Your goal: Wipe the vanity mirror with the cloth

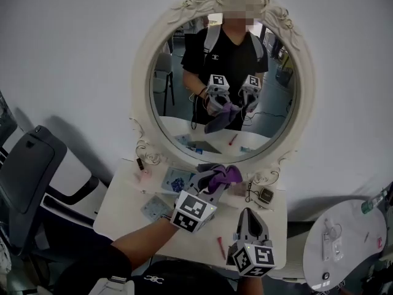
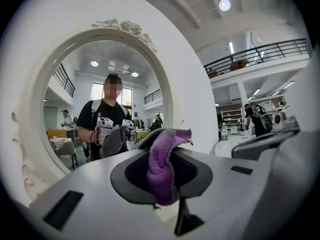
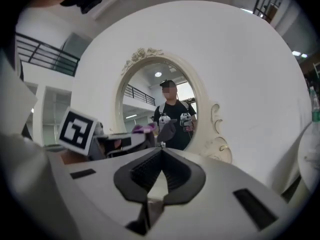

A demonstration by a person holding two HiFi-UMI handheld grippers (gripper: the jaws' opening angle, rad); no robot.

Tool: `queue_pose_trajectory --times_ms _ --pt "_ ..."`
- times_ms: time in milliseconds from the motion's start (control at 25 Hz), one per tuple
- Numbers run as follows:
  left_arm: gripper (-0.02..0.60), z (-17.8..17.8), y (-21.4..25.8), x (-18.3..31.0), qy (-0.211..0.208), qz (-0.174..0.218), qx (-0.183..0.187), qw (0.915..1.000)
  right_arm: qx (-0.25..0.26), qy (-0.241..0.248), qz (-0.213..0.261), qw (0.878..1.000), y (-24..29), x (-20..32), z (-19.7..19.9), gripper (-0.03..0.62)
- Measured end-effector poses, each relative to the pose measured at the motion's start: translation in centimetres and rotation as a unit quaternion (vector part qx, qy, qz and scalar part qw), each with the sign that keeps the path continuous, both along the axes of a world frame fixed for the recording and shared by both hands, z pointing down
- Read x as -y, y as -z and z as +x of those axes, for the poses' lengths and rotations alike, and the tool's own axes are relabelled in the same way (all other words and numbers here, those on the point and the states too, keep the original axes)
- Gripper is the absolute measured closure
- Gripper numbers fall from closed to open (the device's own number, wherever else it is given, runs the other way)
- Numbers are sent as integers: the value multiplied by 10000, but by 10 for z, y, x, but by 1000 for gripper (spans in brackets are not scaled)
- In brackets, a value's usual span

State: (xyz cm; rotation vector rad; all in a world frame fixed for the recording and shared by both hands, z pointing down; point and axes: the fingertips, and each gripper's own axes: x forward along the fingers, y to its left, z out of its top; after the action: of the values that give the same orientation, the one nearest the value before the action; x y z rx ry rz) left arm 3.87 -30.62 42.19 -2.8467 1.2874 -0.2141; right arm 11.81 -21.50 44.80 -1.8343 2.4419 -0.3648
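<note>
Left gripper view, left claw [image 2: 165, 156] clamped on purple cloth [image 2: 161, 171], right claw [image 3: 161, 153] closed, empty.

We see a big open workspace hall: mezzanine railing [image 2: 260, 50] upper right, ceiling spotlights [image 2: 224, 4], office chair [image 1: 31, 165] lower left.

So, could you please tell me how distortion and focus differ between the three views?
Head view: evenly lit, sharp, the mirror only mildly bent. Left gripper view: strong fisheye with black corners; the cloth in the jaws is close yet fairly sharp; a ceiling lamp glares at the top. Right gripper view: same fisheye, near jaws soft, mirror sharper.
</note>
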Motion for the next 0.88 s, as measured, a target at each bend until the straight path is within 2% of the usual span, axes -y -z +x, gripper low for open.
queue_pose_trajectory --times_ms 120,280,520,880 --pt "511 -16 -17 -25 437 -271 142 9986 105 139 270 9995 9 7 -11 583" --pt "511 -40 -31 -36 985 -849 -108 9914 -274 46 340 9990 10 20 -19 585" --pt "511 -58 -30 -42 1299 -624 87 9895 -284 239 119 9992 -1 31 -36 585" --pt "511 -64 -27 -43 1325 -577 42 9895 -325 369 21 9988 -4 39 -47 583"
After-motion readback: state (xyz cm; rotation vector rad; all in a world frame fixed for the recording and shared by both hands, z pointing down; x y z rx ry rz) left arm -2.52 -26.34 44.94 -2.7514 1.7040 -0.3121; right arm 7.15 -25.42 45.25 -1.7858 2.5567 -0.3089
